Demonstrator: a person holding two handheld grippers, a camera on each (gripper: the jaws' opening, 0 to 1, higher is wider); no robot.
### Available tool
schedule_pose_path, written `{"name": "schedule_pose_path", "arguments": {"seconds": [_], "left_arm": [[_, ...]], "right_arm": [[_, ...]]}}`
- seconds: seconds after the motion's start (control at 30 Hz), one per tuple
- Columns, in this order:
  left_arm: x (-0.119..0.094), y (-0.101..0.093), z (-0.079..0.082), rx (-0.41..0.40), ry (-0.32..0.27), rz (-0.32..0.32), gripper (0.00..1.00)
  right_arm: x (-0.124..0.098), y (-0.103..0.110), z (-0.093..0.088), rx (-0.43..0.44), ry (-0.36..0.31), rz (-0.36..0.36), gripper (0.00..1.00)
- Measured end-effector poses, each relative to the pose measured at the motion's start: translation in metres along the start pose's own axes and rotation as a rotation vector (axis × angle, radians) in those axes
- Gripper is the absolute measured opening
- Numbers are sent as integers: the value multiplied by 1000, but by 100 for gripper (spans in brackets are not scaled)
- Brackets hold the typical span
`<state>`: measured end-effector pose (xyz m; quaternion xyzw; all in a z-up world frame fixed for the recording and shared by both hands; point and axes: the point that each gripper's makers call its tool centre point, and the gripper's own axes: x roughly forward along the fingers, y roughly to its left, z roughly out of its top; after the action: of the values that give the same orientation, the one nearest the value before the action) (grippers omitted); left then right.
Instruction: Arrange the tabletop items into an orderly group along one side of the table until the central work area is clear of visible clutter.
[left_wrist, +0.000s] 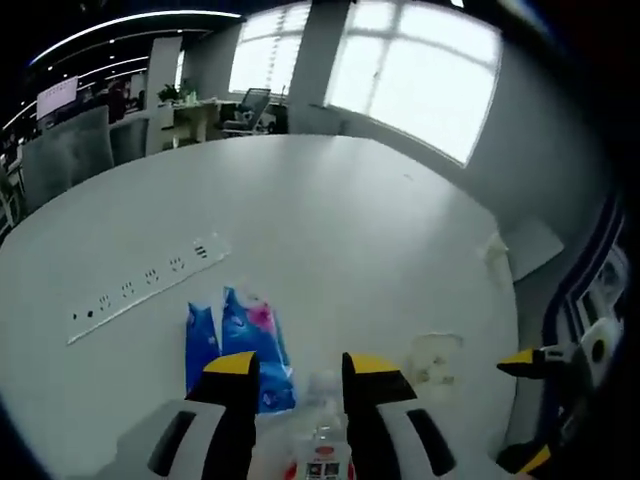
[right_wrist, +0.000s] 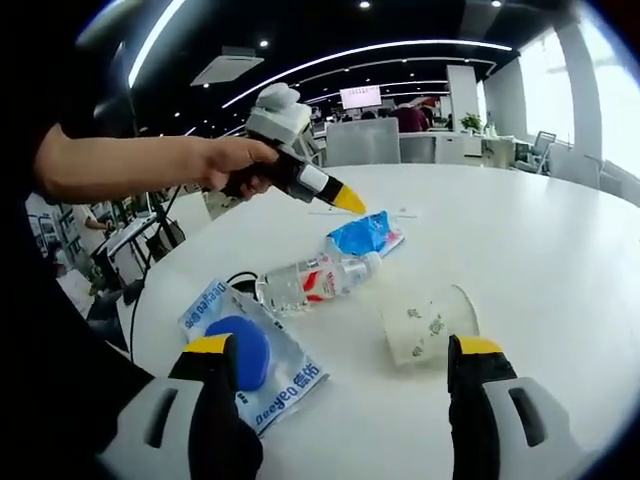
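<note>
Presently my left gripper (left_wrist: 297, 375) stands with its jaws parted, straddling the neck of a clear water bottle (left_wrist: 322, 445) that lies between them at 6 o'clock; whether the pads touch it I cannot tell, so I record the jaws as unclenched. Just beyond the left jaw, at 11 o'clock, lie two blue tissue packs (left_wrist: 240, 340) side by side, and farther out at 10 o'clock a white power strip (left_wrist: 148, 284). A clear plastic cup (left_wrist: 435, 360) lies on its side at 2 o'clock, near the table (left_wrist: 330, 220) edge.

My right gripper (right_wrist: 341, 363) is spread wide and holds nothing. Between its jaws, toward 12 o'clock, the clear plastic cup (right_wrist: 428, 322) lies tipped over; a blue wipes pouch (right_wrist: 250, 360) rests beside its left jaw at 10 o'clock. Beyond them the water bottle (right_wrist: 315, 280) lies flat, with the left gripper (right_wrist: 345, 198) poised over it.

Judgement: gathering has barely begun; items lie scattered mid-table. Next the left jaws should close on the bottle, centred on its body, since a round bottle could roll away.
</note>
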<state>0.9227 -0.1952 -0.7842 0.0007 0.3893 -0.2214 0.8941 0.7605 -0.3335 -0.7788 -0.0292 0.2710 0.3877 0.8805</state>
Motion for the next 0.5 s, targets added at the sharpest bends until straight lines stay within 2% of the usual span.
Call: {"name": "schedule_pose_path", "arguments": {"seconds": [0.13, 0.23, 0.3, 0.37, 0.43, 0.5], "left_arm": [[8, -11, -8, 29, 54, -38, 31], [18, -22, -19, 89, 132, -71, 31], [26, -29, -25, 117, 164, -90, 31], [32, -32, -29, 128, 189, -94, 31], [42, -34, -38, 158, 240, -94, 31], [47, -35, -42, 171, 255, -97, 30]], "right_arm": [[0, -3, -1, 9, 0, -4, 84], [0, -6, -3, 19, 4, -8, 85], [0, -7, -5, 28, 5, -7, 85], [0, -8, -8, 41, 13, -5, 86], [1, -9, -12, 53, 23, -2, 86], [1, -9, -13, 52, 28, -2, 86]]}}
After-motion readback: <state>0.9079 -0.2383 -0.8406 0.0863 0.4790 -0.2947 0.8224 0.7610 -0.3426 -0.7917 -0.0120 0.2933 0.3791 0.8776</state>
